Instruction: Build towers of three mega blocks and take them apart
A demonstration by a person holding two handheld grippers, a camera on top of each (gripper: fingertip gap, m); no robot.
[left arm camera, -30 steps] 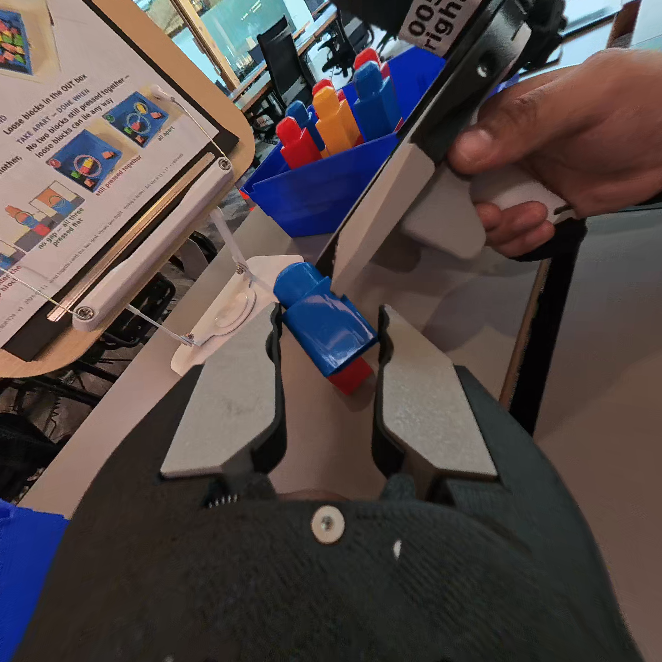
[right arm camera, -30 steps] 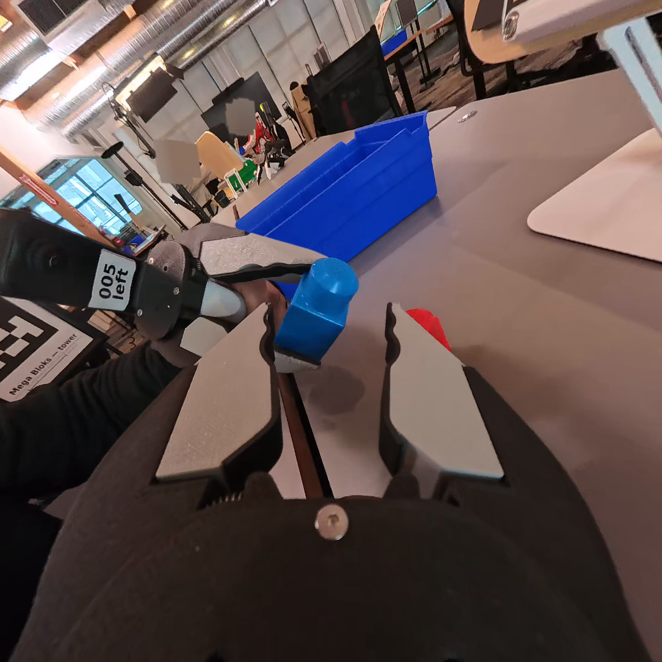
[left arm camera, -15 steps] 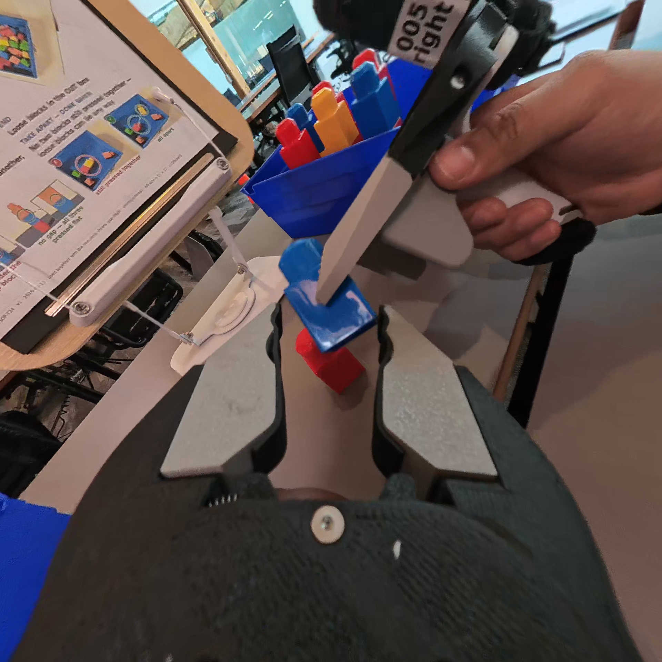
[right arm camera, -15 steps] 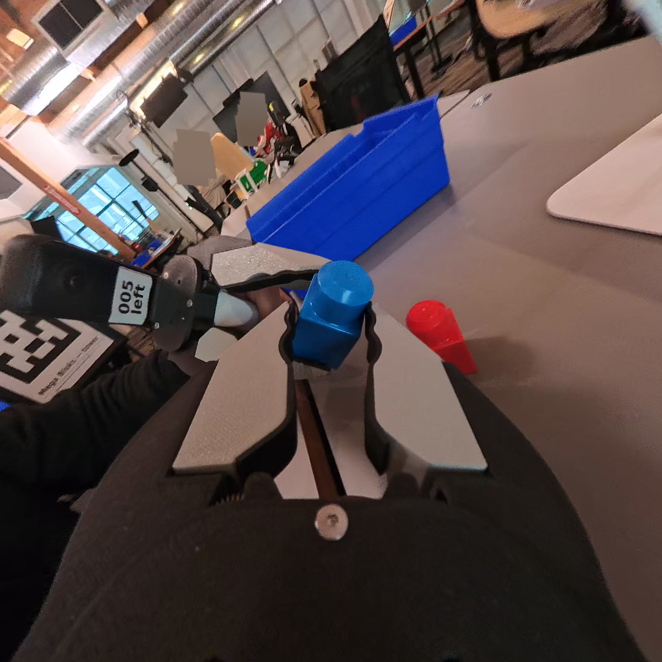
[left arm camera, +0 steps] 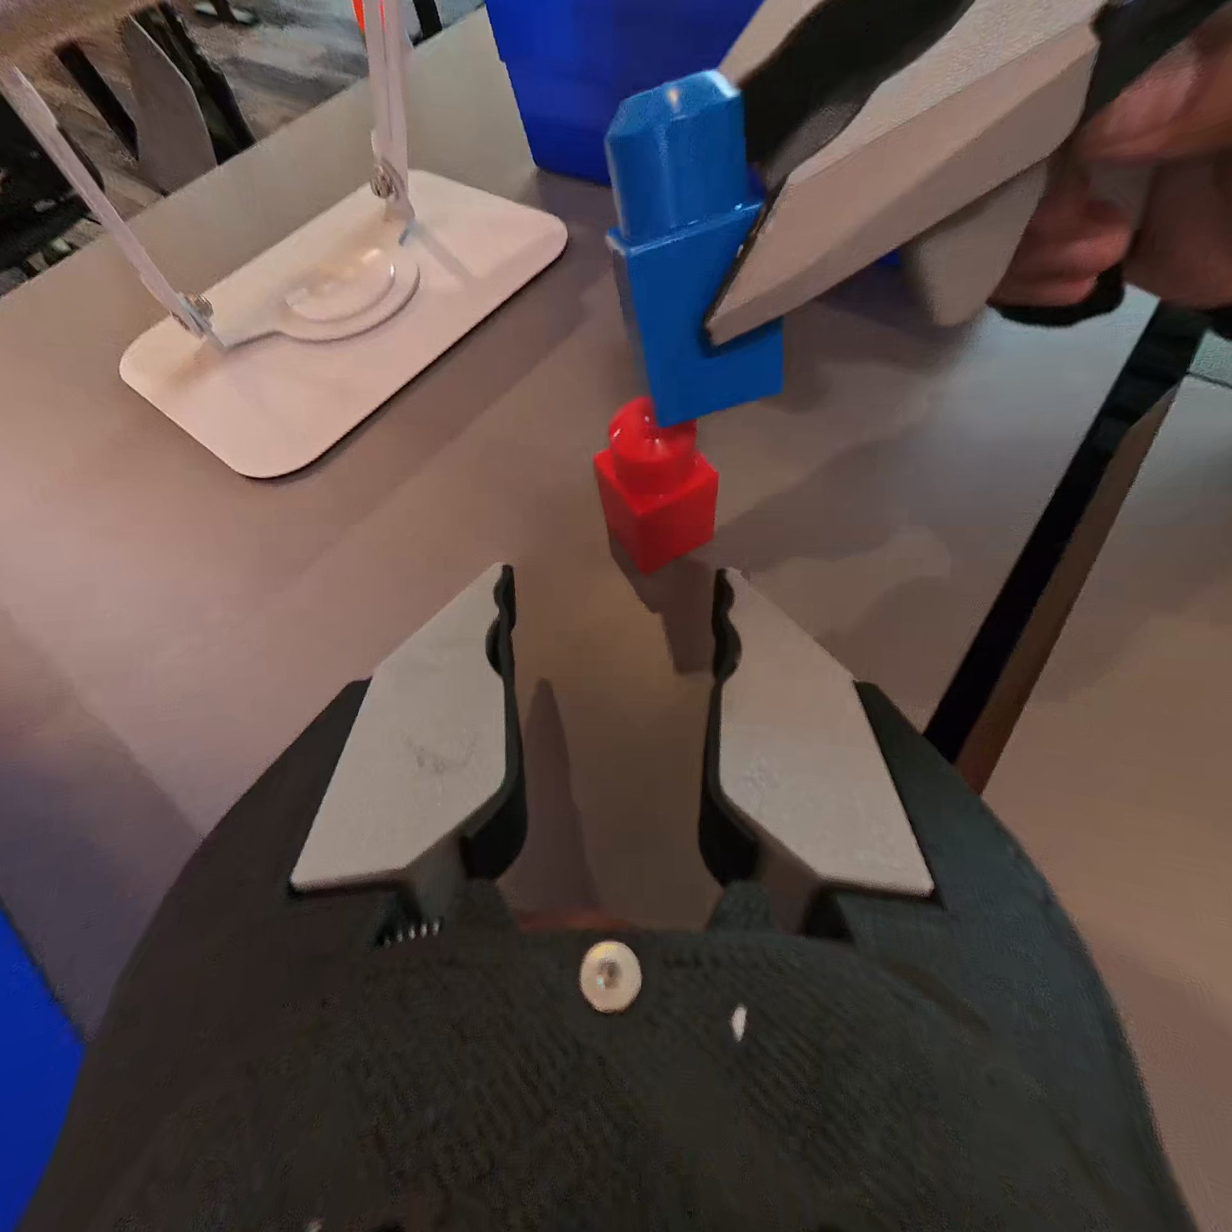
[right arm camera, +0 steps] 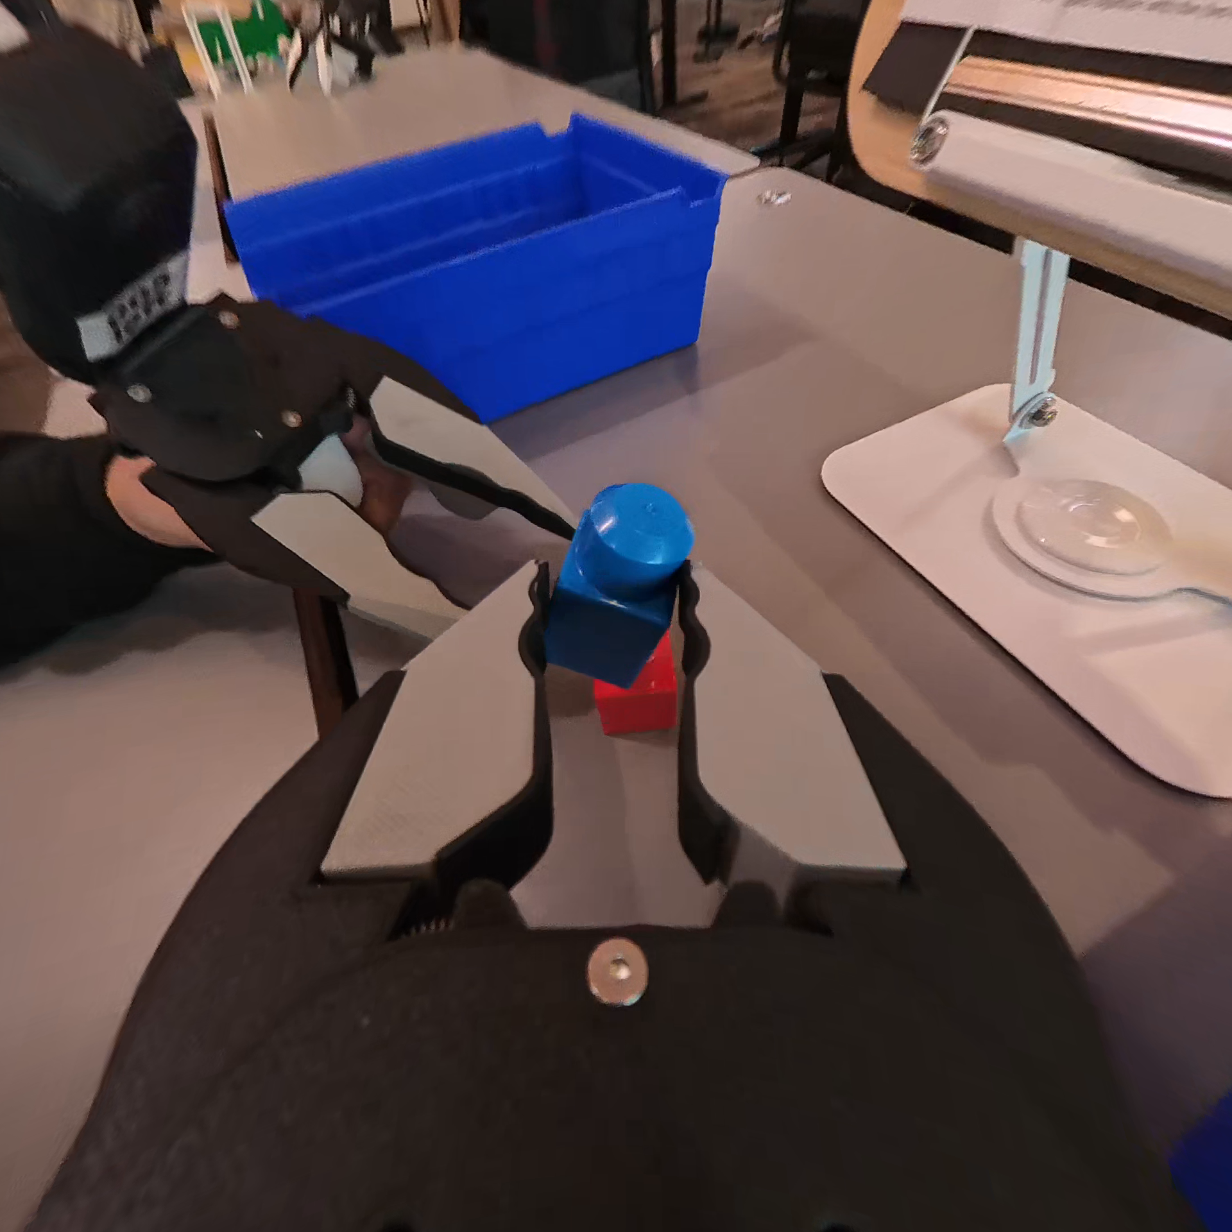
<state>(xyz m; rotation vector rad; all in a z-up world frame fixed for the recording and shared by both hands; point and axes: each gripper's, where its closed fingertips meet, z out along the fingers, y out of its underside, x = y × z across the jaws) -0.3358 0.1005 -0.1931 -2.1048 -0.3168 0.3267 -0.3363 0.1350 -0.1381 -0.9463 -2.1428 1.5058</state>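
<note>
I hold blue block [right arm camera: 617, 593] clamped in right gripper [right arm camera: 610, 623], tilted over red block [left arm camera: 657, 497] on table [left arm camera: 200, 600] | left gripper [left arm camera: 610, 620] wide, empty, at 6 o'clock of red block | risk: tilted press misses stud, tips red block.

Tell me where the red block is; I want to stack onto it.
The red block stands upright on the table, just below the blue block held in the right gripper, beyond the open left gripper.

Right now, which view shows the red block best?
The left wrist view: the red block stands in full sight on the table, only its stud overlapped by the blue block. In the right wrist view the blue block hides most of it, leaving one lower corner.
</note>
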